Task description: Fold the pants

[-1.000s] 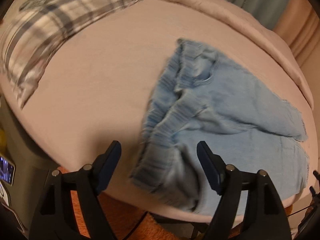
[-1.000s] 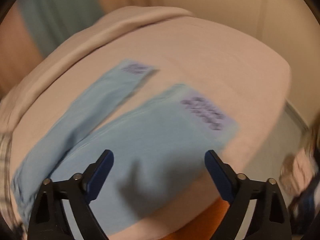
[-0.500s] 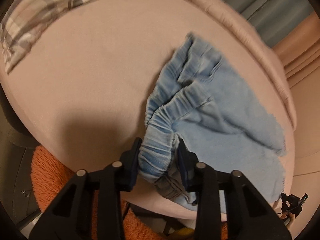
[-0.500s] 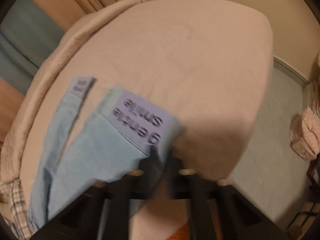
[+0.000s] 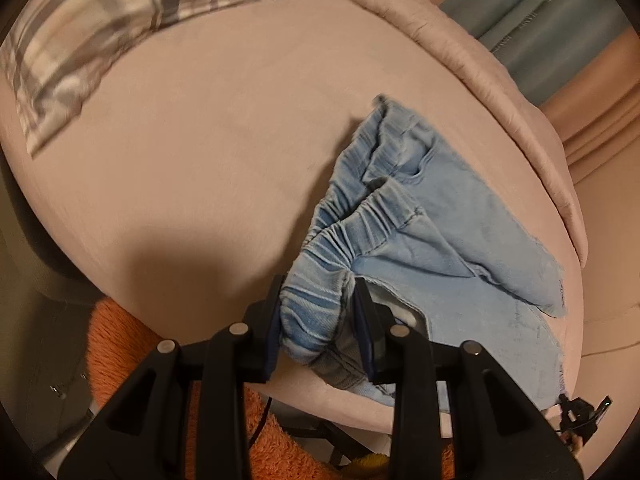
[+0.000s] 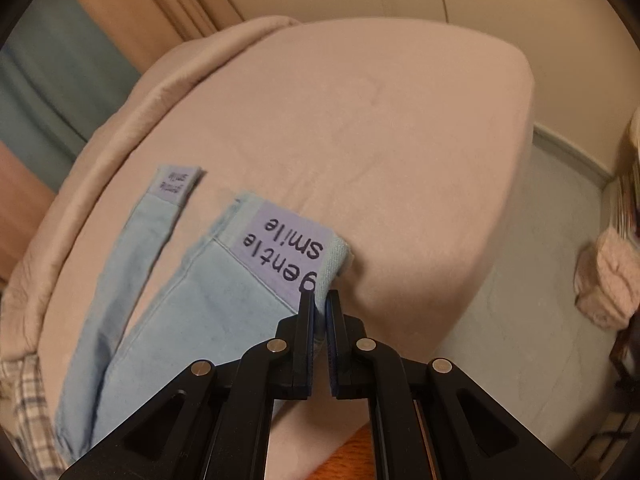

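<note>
Our left gripper (image 5: 318, 316) clenched the pants (image 5: 420, 240) at the elastic waistband; only the right view showed our right gripper (image 6: 319, 304) pinching the printed hem, bed (image 6: 380, 120) beneath.

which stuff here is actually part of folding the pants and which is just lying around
Part of the job:
- light blue pants, lying on the pink bed
- left tongs, shut on the waistband
- right tongs, shut on the near leg's cuff

Just lying about:
- plaid cloth
- orange rug
- curtains
</note>
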Tool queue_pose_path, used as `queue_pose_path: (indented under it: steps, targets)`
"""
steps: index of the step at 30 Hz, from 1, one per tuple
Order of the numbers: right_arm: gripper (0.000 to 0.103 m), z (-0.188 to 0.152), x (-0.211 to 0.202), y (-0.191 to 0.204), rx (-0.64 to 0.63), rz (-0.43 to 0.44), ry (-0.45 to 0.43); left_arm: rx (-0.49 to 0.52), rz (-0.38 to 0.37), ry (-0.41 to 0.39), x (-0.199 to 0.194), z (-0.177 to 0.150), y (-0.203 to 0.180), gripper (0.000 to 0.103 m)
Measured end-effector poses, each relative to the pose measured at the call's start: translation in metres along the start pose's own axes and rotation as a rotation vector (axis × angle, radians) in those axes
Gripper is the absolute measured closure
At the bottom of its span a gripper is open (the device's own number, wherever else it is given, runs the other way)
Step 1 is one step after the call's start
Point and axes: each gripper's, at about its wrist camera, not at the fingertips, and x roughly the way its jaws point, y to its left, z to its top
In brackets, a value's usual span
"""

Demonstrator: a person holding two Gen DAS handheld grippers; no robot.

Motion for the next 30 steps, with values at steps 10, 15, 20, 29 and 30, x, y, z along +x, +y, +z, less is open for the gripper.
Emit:
queue_pose_path:
  steps: [10,15,20,29,30]
  targets:
    - [0.097,-0.006,0.036,-0.008,0.012,-0.130,0.062,0.041,0.150,0.070,0.035,-0.012,0.002,0.050]
    - [0.076,0.006,0.028,0.007,-0.013,-0.231,0.054,0.033,0.200,0.047,0.018,-0.004,-0.002,0.025]
    - [0.046,0.018,-0.003,0.035,-0.057,-0.229,-0.046,0.067,0.171,-0.097,-0.016,0.009,-0.026,0.006]
    - [0.034,0.030,0.024,0.182,-0.283,0.138,0.043,0.129,-0.091,-0.026,0.026,0.022,-0.103,0.009]
    - [0.034,0.030,0.034,0.197,-0.291,0.171,0.077,0.135,-0.104,-0.005,0.033,0.017,-0.110,0.013]
